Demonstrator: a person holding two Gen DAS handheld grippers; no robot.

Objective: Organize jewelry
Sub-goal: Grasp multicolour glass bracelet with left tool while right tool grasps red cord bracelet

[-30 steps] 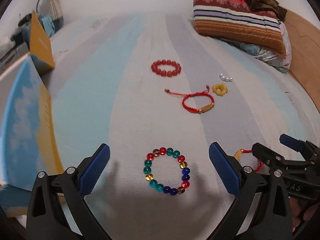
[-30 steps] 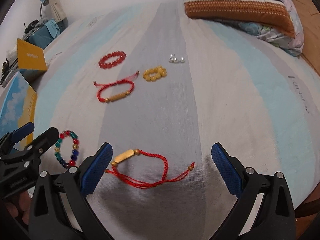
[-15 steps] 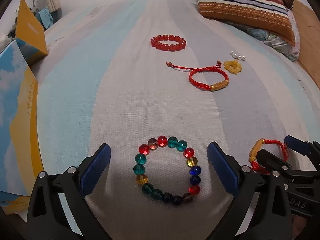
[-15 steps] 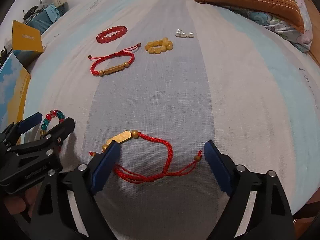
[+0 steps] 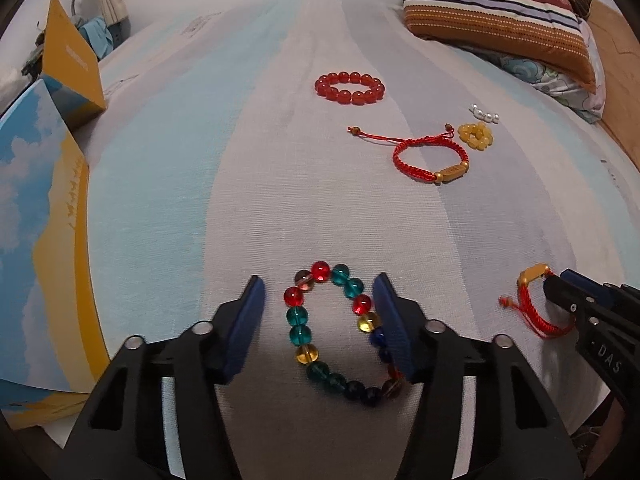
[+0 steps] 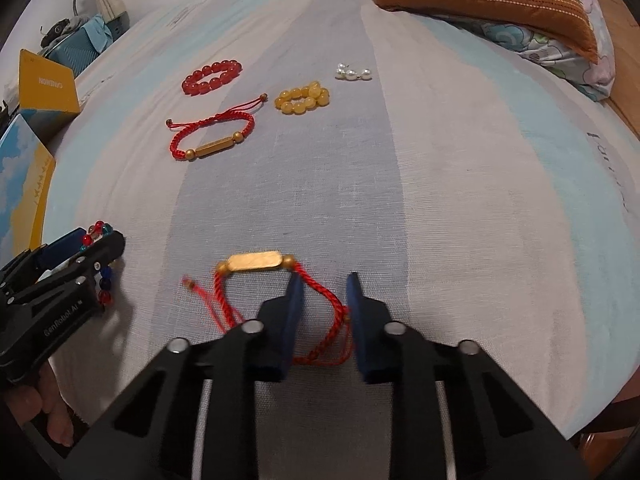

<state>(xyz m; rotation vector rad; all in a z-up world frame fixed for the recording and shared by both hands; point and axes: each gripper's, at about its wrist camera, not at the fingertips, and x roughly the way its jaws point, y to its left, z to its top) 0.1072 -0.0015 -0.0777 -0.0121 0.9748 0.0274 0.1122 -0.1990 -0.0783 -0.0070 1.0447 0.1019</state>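
Note:
A bracelet of red, teal, yellow and blue beads (image 5: 298, 334) lies on the striped bedsheet between the fingers of my left gripper (image 5: 318, 280). Its jaws are closing: the right pad touches the beads, the left pad stands apart. My right gripper (image 6: 325, 278) is closing too, with a gap still showing between its pads. One strand of a red cord bracelet with a gold bar (image 6: 254, 261) runs through that gap. Each gripper shows at the edge of the other's view: the right gripper (image 5: 558, 280) and the left gripper (image 6: 96, 240).
Farther up the sheet lie a red bead bracelet (image 5: 350, 88), a second red cord bracelet (image 5: 452, 171), a yellow bead ring (image 5: 466, 132) and white pearls (image 5: 485, 114). A yellow box (image 5: 72, 64) and a sky-printed box (image 5: 36, 220) stand left. A striped pillow (image 5: 492, 8) lies at the back right.
Both grippers' jaws have narrowed from wide open around their bracelets. The left gripper sank closer to the sheet. The red cord bracelet has bunched up, its gold bar pushed forward.

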